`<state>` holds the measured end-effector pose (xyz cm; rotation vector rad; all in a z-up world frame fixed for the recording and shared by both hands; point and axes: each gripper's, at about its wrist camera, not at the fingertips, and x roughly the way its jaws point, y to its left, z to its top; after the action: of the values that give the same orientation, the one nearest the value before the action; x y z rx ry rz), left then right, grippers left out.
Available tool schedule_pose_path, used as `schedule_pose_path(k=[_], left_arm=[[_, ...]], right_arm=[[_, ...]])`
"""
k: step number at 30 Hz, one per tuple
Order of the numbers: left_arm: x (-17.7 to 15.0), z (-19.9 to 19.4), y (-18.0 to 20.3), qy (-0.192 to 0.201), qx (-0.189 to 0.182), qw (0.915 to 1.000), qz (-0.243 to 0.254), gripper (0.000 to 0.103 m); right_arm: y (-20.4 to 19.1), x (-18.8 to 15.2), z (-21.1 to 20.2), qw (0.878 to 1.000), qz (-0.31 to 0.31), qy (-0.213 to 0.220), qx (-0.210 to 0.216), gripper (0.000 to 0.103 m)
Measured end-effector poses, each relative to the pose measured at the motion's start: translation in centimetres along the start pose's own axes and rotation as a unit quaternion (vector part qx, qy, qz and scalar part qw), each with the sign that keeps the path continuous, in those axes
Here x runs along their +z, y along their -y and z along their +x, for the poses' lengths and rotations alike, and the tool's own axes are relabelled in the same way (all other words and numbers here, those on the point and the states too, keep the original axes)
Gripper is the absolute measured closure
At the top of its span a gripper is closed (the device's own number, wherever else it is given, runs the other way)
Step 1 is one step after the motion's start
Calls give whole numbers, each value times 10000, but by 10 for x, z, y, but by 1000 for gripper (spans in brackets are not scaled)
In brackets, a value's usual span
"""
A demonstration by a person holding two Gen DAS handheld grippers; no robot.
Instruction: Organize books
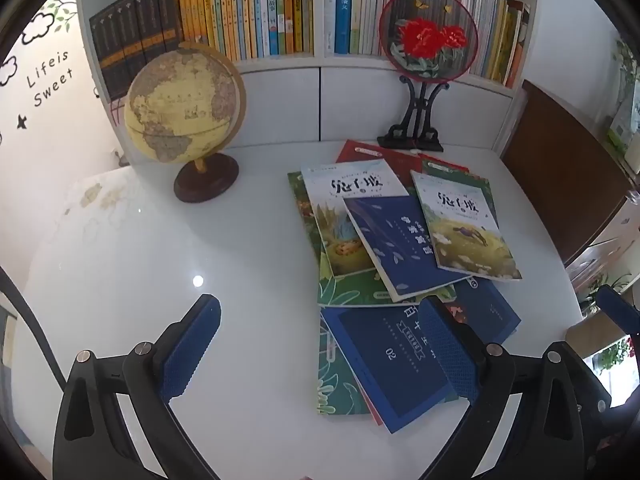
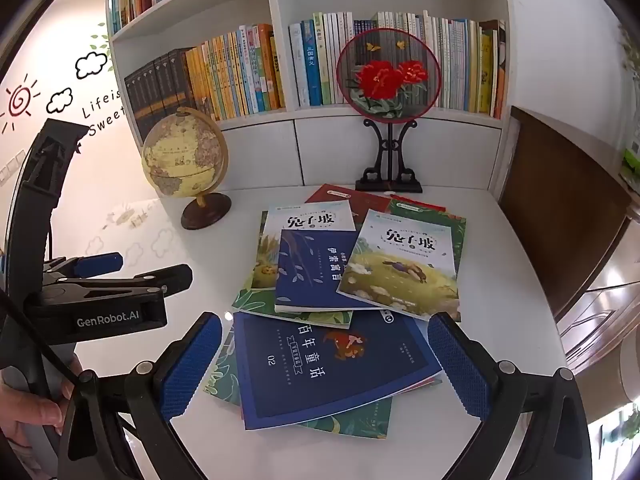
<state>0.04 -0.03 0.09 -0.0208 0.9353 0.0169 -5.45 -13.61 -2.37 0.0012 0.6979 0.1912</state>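
just ahead of the wide-spread, empty right fingers (image 2: 324, 368) the navy book (image 2: 332, 364) tops the pile on the surface (image 2: 500, 280), lying crosswise between them; the left fingers (image 1: 320, 352), equally wide, sit off to its side.

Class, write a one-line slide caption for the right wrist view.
Open right claw above scattered books on a white desk, globe and bookshelf behind.
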Motion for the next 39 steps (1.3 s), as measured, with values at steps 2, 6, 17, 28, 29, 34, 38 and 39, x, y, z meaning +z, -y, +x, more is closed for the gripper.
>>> schedule_pose_path(k=[2, 6, 17, 28, 29, 34, 38, 39], left_arm=[[4, -3, 3, 63, 23, 10000, 58, 4], [9, -6, 1, 114, -91, 9998, 118, 4], [-5, -15, 5, 286, -151, 9991, 273, 4], [-9, -16, -4, 212, -203, 9995, 154, 4], [-9, -16, -4, 199, -233, 9994, 129, 4], [-11, -13, -7, 159, -217, 9996, 12, 4], [-11, -9, -11, 102, -194, 9997, -91, 4], [-10, -8, -12, 75, -182, 9997, -128, 4]], right_arm=[[0, 0, 0, 10000, 4, 18, 8, 0], [2, 2, 2, 10000, 55, 27, 24, 0], [0, 2, -7, 9994, 230, 242, 92, 0], [-5, 3, -4, 9993, 240, 195, 188, 0], [-6, 3, -3, 9994, 224, 191, 187, 0], [-10, 1, -4, 9996, 156, 179, 183, 0], [-9, 2, -5, 9996, 140, 184, 142, 0], [-9, 2, -6, 9997, 127, 190, 110, 0]])
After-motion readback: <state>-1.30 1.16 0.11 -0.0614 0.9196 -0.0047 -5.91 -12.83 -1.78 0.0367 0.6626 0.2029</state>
